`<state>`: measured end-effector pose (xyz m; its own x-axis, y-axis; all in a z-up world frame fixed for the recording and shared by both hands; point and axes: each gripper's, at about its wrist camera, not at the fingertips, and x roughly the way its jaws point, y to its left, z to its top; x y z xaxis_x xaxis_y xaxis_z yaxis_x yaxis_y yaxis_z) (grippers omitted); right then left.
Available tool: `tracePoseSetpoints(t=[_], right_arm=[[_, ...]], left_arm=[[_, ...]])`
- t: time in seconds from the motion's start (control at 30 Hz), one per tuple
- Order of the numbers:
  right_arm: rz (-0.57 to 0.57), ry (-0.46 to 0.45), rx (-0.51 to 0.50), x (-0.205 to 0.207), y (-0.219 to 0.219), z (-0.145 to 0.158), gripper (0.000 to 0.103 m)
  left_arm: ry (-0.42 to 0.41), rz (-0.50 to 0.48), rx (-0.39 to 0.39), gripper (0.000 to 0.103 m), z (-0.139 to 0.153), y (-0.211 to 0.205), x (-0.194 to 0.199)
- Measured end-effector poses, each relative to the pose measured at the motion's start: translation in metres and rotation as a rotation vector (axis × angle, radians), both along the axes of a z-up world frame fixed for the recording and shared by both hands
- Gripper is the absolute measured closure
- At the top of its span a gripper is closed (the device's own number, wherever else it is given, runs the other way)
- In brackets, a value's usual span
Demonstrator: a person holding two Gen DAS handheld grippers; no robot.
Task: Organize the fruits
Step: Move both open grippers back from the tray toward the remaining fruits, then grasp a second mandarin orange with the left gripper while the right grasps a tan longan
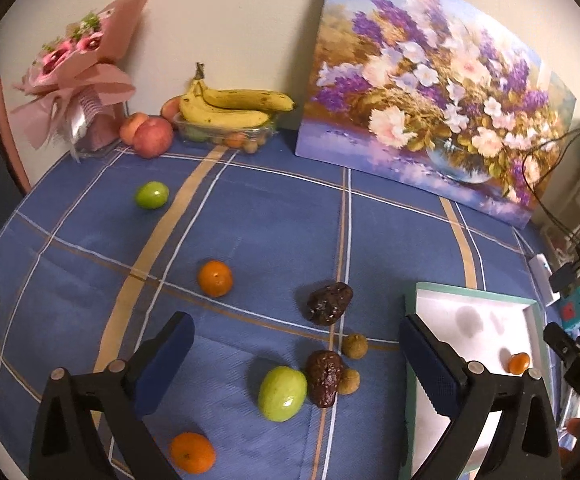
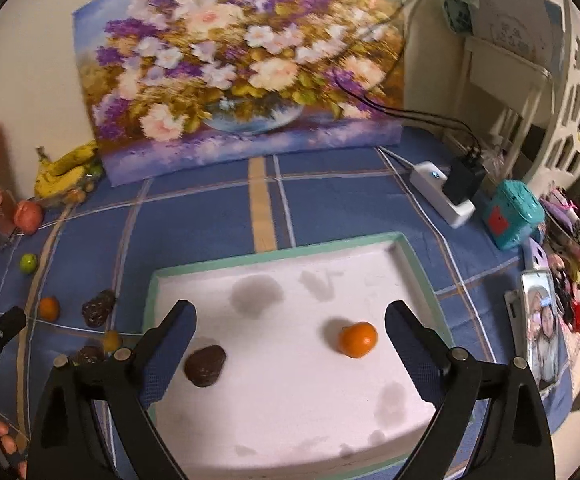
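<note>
A white tray with a green rim (image 2: 282, 254) lies on the blue checked cloth and holds a tangerine (image 2: 357, 339) and a dark dried fruit (image 2: 205, 365). My right gripper (image 2: 290, 320) hovers open and empty above it. My left gripper (image 1: 296, 340) is open and empty over loose fruit: a green fruit (image 1: 283, 393), two dark dried fruits (image 1: 329, 303) (image 1: 325, 377), two small brown longans (image 1: 355, 345), tangerines (image 1: 215, 278) (image 1: 192, 452) and a farther green fruit (image 1: 151, 195). The tray shows at the right of the left wrist view (image 1: 470, 292).
A flower painting (image 1: 430, 92) leans on the wall. Bananas (image 1: 230, 106) sit on a clear box of fruit, with apples (image 1: 152, 136) and a pink bouquet (image 1: 78, 68) beside. A power strip (image 2: 442, 194), teal box (image 2: 512, 214) and phone (image 2: 542, 320) lie right of the tray.
</note>
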<state>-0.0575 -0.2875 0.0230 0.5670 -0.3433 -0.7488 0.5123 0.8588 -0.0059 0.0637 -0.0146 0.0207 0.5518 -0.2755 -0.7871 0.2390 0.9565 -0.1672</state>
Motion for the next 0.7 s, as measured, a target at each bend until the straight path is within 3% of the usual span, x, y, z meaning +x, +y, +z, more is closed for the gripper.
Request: tracePoseSetpoints(t=[0.2,0.33,0.7], right_arm=[[0.057,0.018,0.017,0.01,0.02,0.0,0.007],[0.099,0.024,0.076,0.021,0.037,0.002,0.007],[0.214,-0.081,0.178,0.038,0.088,0.009,0.007]], left_arm=[[0.005,0.033,0.004,0.0,0.001,0.028,-0.004],[0.039,0.076,-0.042,0.0,-0.003,0.054,-0.006],[0.144,0.19,-0.119,0.002,-0.025,0.11,-0.019]])
